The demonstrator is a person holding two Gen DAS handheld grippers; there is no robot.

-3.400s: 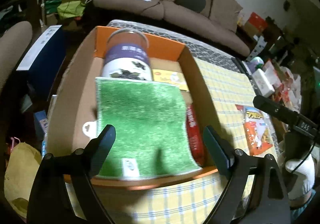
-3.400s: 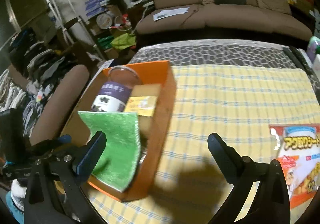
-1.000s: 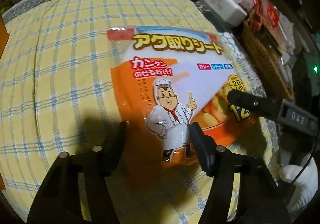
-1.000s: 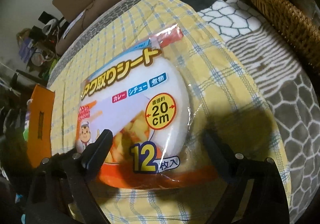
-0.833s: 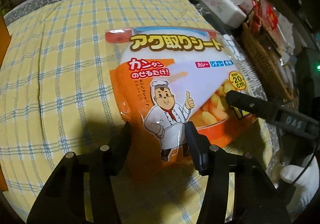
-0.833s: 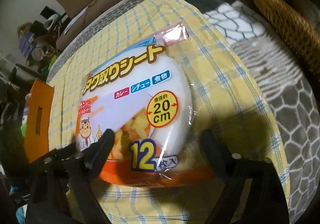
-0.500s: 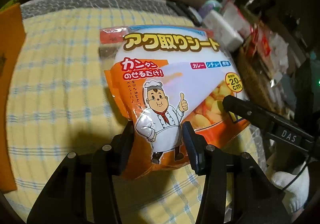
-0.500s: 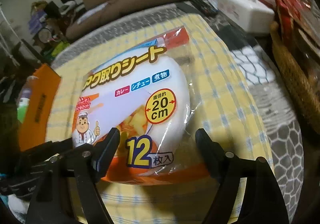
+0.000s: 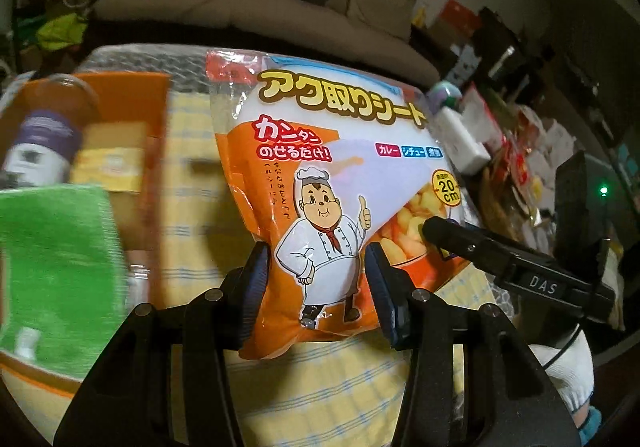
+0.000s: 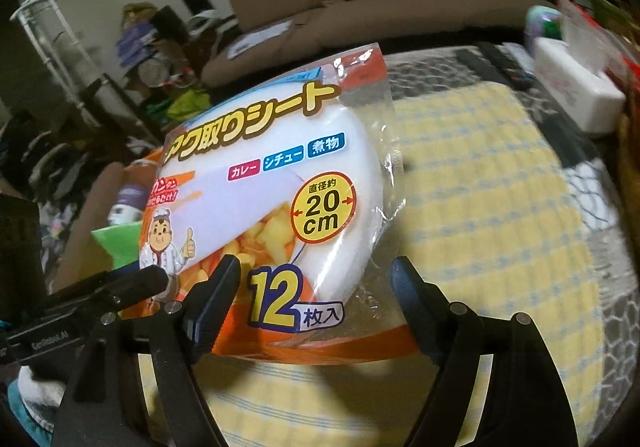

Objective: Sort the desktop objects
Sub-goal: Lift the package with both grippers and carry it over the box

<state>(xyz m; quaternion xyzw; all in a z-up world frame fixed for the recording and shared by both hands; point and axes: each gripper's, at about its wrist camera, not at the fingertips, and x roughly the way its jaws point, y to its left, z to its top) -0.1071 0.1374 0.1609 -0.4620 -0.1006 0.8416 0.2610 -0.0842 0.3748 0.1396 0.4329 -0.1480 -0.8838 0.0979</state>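
The sheet pack (image 9: 320, 183) is pinched at its bottom edge by the left claw (image 9: 316, 283) and held up above the yellow checked counter (image 9: 192, 151). The right claw (image 10: 316, 299) is open around its corner. The orange box (image 9: 132, 115) is seen at 9 o'clock.

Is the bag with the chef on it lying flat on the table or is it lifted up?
Lifted up. The chef bag stands tilted above the yellow checked cloth, pinched at its bottom edge by the left hand-held gripper.
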